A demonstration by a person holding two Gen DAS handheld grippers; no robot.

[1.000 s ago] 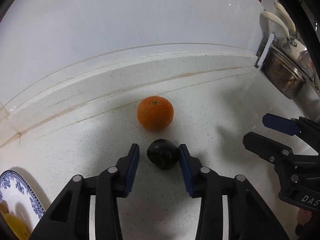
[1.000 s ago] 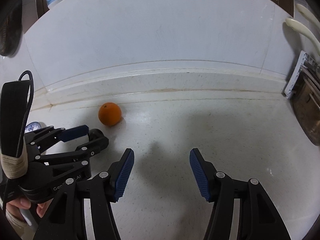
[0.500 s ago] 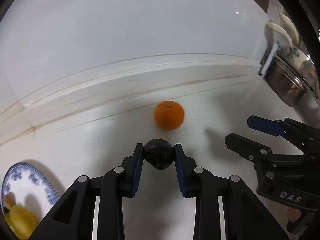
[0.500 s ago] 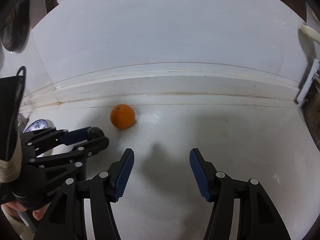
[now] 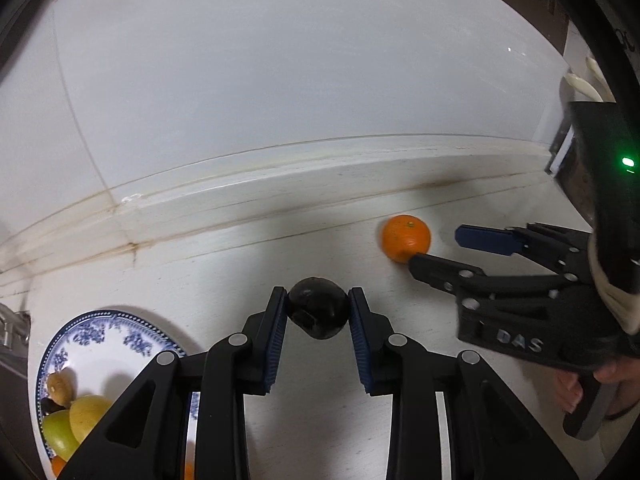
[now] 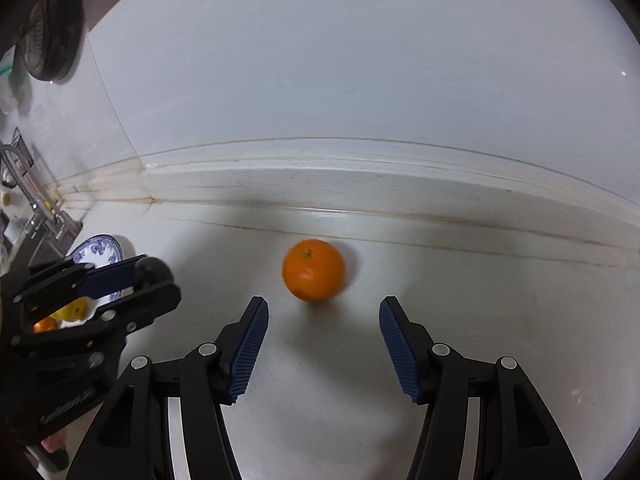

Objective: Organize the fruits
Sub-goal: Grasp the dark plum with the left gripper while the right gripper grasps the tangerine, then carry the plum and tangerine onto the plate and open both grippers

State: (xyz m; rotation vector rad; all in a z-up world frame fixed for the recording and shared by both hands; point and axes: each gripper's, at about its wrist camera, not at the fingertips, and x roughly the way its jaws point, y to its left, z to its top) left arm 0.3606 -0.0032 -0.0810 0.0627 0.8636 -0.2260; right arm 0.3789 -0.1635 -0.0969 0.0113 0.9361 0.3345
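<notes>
My left gripper (image 5: 318, 312) is shut on a dark round fruit (image 5: 318, 314) and holds it above the white counter; it shows at the left of the right wrist view (image 6: 150, 270). An orange (image 6: 314, 275) lies on the counter just ahead of my right gripper (image 6: 323, 320), which is open and empty, its fingertips a little short of the fruit. In the left wrist view the orange (image 5: 406, 238) sits at the right, just beyond the right gripper's fingers (image 5: 488, 236). A blue-and-white plate (image 5: 100, 340) at lower left holds several fruits.
A raised white ledge (image 6: 360, 184) and the wall run along the back of the counter. A sink tap (image 6: 36, 204) stands at the far left. A metal pot (image 5: 576, 184) sits at the far right behind the right gripper's body.
My left gripper closed on the dark fruit, lifted it and swung left towards the plate. My right gripper moved in on the orange, which now lies just ahead between its open fingers.
</notes>
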